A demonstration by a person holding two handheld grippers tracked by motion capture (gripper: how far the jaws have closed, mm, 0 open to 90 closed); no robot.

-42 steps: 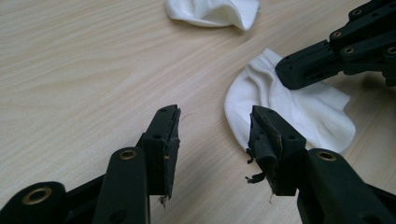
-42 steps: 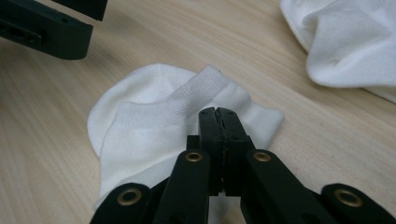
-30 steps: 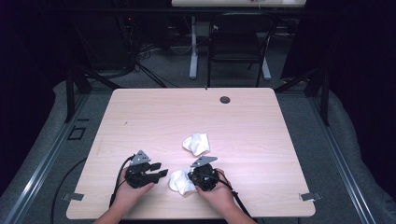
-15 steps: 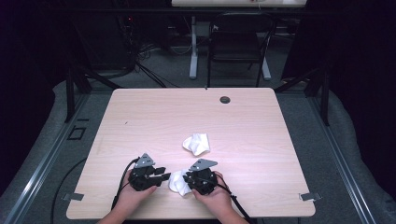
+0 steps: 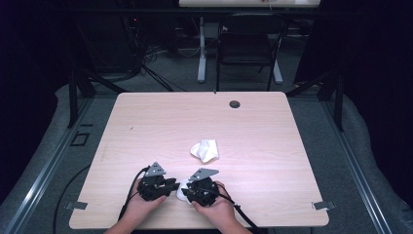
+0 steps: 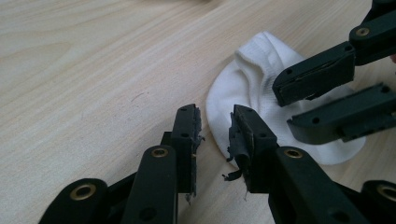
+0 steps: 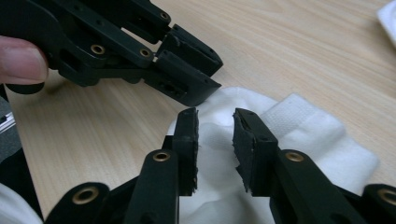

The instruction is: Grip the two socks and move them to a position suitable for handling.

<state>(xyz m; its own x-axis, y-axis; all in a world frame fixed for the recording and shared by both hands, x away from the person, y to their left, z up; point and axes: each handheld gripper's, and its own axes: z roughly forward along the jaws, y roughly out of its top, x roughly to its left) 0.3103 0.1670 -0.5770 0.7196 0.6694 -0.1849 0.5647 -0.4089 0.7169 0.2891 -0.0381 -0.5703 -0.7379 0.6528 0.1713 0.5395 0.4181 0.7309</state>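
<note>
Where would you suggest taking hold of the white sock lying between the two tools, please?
Probably the ribbed cuff of the near sock: it stands up in a fold, while the rest lies flat. Bring the left tool, jaws apart, in low along the table.

Right gripper [image 7: 215,126] let go of sock [image 7: 299,140], jaws opening; left gripper [image 6: 212,130] narrowing.

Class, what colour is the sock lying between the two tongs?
White; the sock shows best in the right gripper view.
</note>
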